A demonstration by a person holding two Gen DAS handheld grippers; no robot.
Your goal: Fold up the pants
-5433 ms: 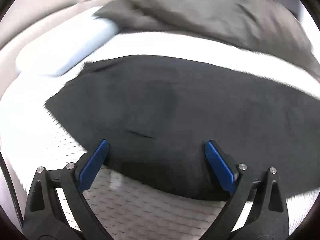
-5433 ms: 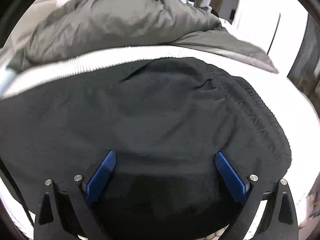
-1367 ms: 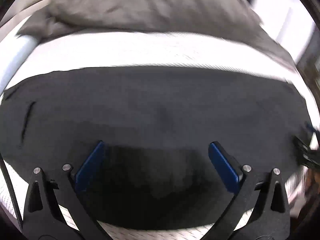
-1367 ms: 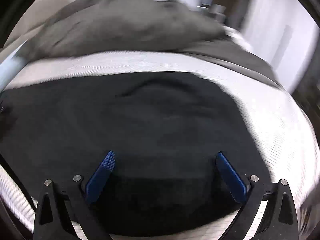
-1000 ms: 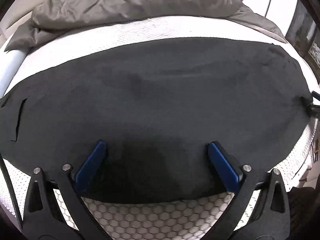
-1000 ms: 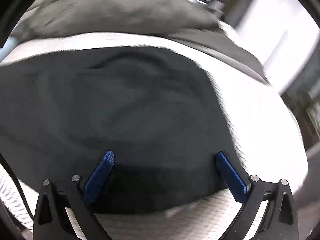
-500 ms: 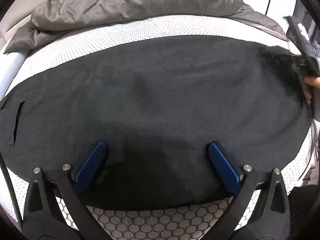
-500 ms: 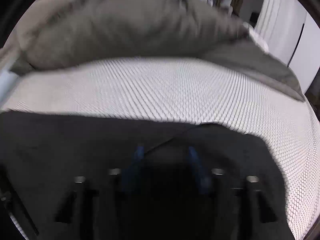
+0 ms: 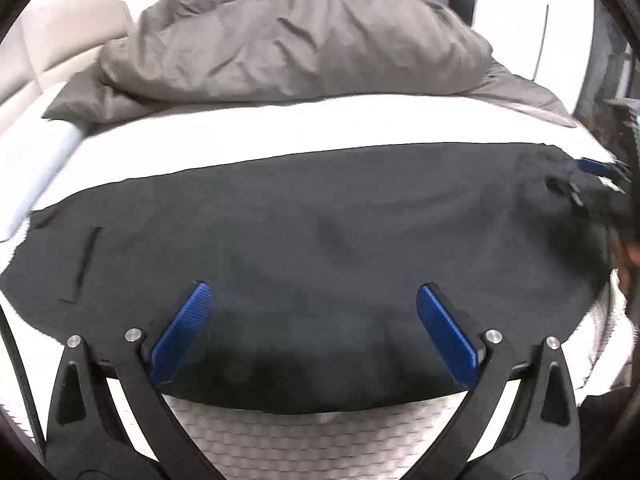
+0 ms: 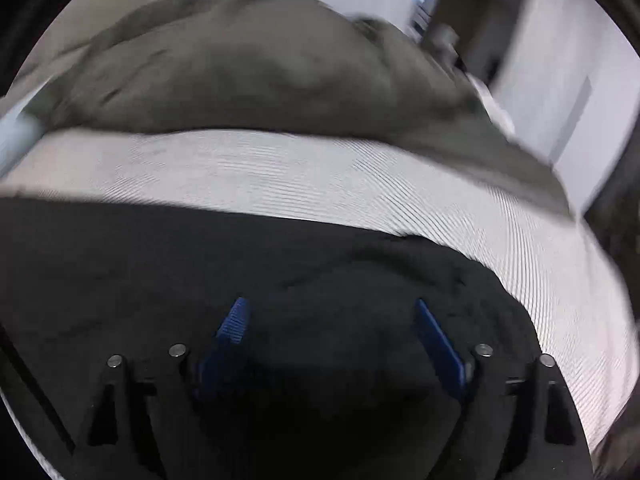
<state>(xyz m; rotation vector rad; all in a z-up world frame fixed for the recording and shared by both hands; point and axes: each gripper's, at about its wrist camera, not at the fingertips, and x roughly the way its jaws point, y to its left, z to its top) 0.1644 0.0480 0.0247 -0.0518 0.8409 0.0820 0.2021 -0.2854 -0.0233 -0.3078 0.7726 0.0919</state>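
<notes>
Black pants [image 9: 320,248] lie flat across the white mesh mattress [image 9: 320,136], filling the middle band of the left wrist frame, with the grey duvet [image 9: 288,40] bunched behind at the top. Left claw [image 9: 312,320] is released, jaws wide, hovering over the near hem at lower centre with nothing pinched. Right claw [image 10: 328,332] is opening, jaws spread over the dark fabric at lower centre of its own frame; cloth sits under and between the pads but they aren't pressing on it. In the left view it shows at the right edge [image 9: 596,176], at the far right end of the pants. My read: this is a re-grip or smoothing before the next fold. To do it well, drop each claw onto an edge, pinch all layers together, lift both ends evenly and keep the cloth taut so the fold line stays straight. Right view is blurred, so I can't tell the exact edge alignment.
</notes>
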